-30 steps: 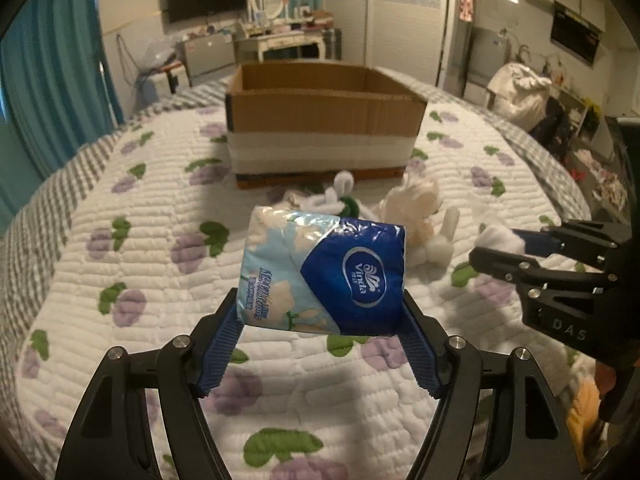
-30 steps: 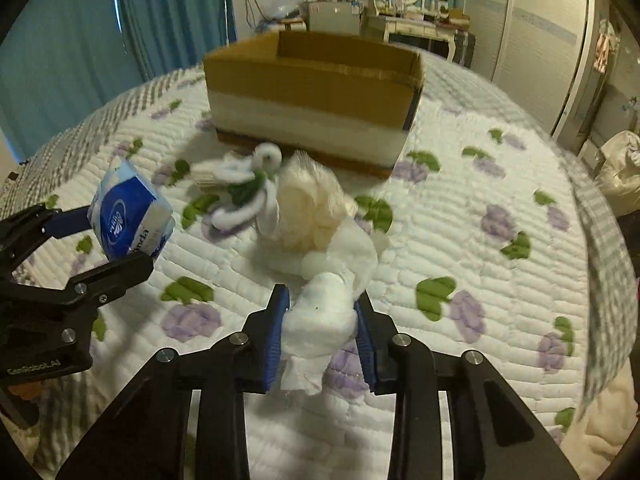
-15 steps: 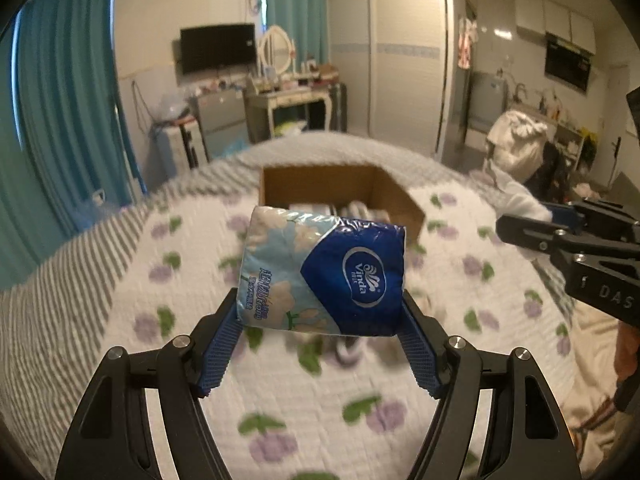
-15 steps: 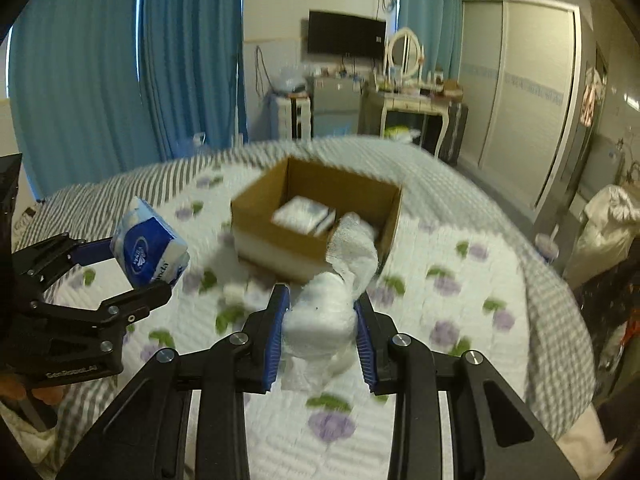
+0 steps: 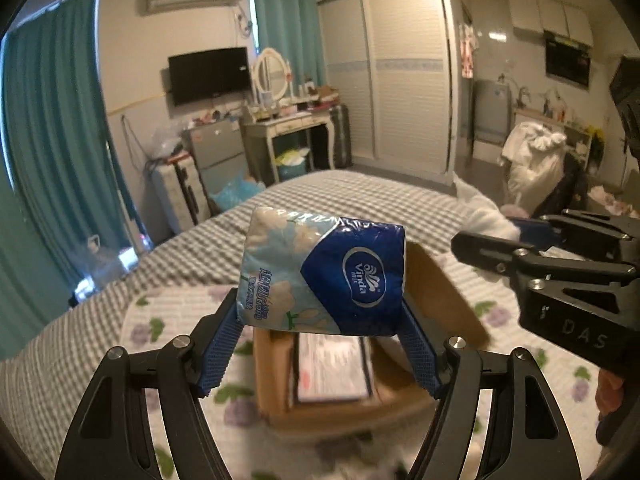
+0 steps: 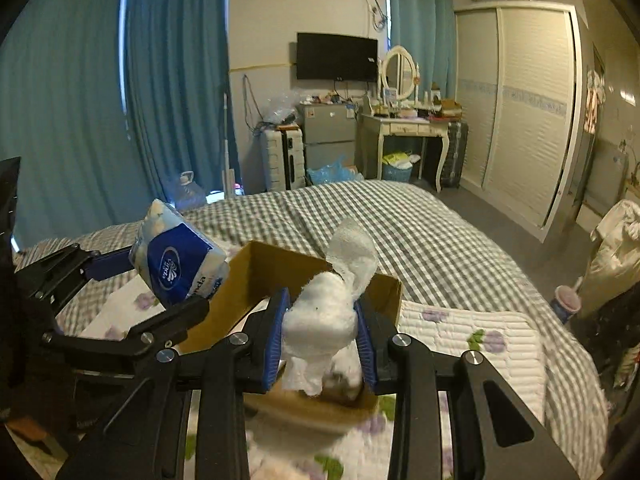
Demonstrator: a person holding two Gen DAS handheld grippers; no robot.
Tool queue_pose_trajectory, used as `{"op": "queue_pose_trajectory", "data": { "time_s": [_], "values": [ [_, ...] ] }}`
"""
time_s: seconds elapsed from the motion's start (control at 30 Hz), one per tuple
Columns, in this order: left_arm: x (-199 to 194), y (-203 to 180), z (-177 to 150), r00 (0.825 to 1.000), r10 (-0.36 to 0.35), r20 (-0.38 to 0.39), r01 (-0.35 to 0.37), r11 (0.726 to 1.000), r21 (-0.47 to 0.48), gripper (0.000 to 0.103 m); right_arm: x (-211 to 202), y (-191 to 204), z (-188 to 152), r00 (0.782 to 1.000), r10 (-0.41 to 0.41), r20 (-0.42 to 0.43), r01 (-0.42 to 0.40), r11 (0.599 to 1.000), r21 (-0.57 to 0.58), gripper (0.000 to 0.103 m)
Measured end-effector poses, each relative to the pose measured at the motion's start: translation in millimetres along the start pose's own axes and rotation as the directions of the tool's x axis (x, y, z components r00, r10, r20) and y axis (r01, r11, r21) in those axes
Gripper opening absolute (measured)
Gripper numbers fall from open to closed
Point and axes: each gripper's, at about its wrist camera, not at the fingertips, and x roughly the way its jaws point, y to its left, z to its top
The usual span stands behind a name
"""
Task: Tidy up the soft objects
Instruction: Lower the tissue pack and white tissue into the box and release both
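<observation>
My left gripper (image 5: 322, 336) is shut on a blue and white Vinda tissue pack (image 5: 324, 272) and holds it in the air above the open cardboard box (image 5: 448, 292) on the bed. A flat white packet (image 5: 334, 370) lies inside the box. My right gripper (image 6: 320, 334) is shut on a white crumpled cloth (image 6: 324, 320) and holds it over the box (image 6: 260, 276), near its right side. The tissue pack shows in the right wrist view (image 6: 176, 256), left of the cloth. The right gripper shows in the left wrist view (image 5: 516, 240), with the cloth (image 5: 484, 212) at its tips.
The box stands on a white quilt with purple and green print (image 6: 472, 340) over a grey checked bedspread (image 6: 420, 224). Beyond the bed are blue curtains (image 6: 80, 100), a suitcase (image 6: 280, 160), a dressing table (image 6: 404, 128) and a wardrobe (image 6: 524, 112).
Both grippers have risen from the quilt with their loads and moved forward over the box. The other soft things left on the quilt have dropped out of view.
</observation>
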Motion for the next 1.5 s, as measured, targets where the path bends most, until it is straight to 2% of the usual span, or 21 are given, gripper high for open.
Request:
{"op": "queue_pose_trajectory", "data": {
  "time_s": [0.17, 0.23, 0.37, 0.5, 0.53, 0.57, 0.63, 0.8, 0.9, 1.0, 1.13, 1.23, 1.33, 1.5],
  "values": [
    [65, 6, -11, 0.996, 0.024, -0.081, -0.023, 1.0, 0.015, 0.073, 68, -20, -1, 0.998, -0.013, -0.064, 0.016, 0.999, 0.043, 0.032],
    [78, 7, -18, 0.993, 0.021, -0.113, -0.019, 1.0, 0.016, 0.073, 88, -29, -7, 0.996, -0.005, -0.093, 0.011, 0.998, 0.061, 0.032],
    [86, 7, -27, 0.991, -0.011, -0.13, 0.01, 1.0, -0.01, 0.073, 106, -37, -17, 0.994, -0.002, -0.113, 0.011, 0.997, 0.075, 0.032],
    [79, 5, -24, 0.994, -0.026, -0.107, 0.022, 0.999, -0.036, 0.075, 104, -37, -17, 0.994, -0.011, -0.107, 0.02, 0.996, 0.082, 0.032],
    [76, 6, -22, 0.994, -0.021, -0.103, 0.017, 0.999, -0.042, 0.076, 101, -36, -16, 0.995, -0.023, -0.102, 0.031, 0.996, 0.078, 0.039],
    [74, 7, -20, 0.995, -0.012, -0.103, 0.007, 0.999, -0.047, 0.083, 96, -35, -15, 0.995, -0.037, -0.096, 0.044, 0.996, 0.074, 0.054],
    [67, 4, -13, 0.995, 0.0, -0.095, -0.005, 0.999, -0.049, 0.09, 78, -32, -10, 0.996, -0.052, -0.074, 0.058, 0.995, 0.076, 0.072],
    [24, 4, 9, 0.998, 0.049, -0.049, -0.051, 0.998, -0.032, 0.091, 23, -29, 9, 0.996, -0.083, -0.025, 0.085, 0.994, 0.068, 0.073],
    [-17, 5, 23, 0.998, 0.069, 0.003, -0.069, 0.997, -0.022, 0.091, -23, -26, 24, 0.995, -0.098, 0.016, 0.097, 0.993, 0.066, 0.073],
    [-68, 9, 38, 0.99, 0.114, 0.083, -0.113, 0.993, -0.024, 0.091, -73, -20, 35, 0.991, -0.121, 0.054, 0.118, 0.991, 0.057, 0.079],
    [-133, 18, 50, 0.985, 0.106, 0.135, -0.1, 0.994, -0.05, 0.091, -142, -12, 44, 0.982, -0.162, 0.096, 0.159, 0.987, 0.037, 0.085],
    [-175, 19, 48, 0.976, 0.127, 0.176, -0.118, 0.991, -0.062, 0.103, -186, -3, 39, 0.979, -0.172, 0.106, 0.17, 0.985, 0.036, 0.088],
    [-209, 20, 39, 0.965, 0.15, 0.214, -0.138, 0.988, -0.07, 0.103, -219, 7, 26, 0.981, -0.156, 0.118, 0.153, 0.988, 0.032, 0.096],
    [-228, 25, 11, 0.972, 0.132, 0.193, -0.114, 0.988, -0.102, 0.103, -241, 23, -13, 0.981, -0.169, 0.098, 0.169, 0.986, 0.009, 0.1]
  ]
}}
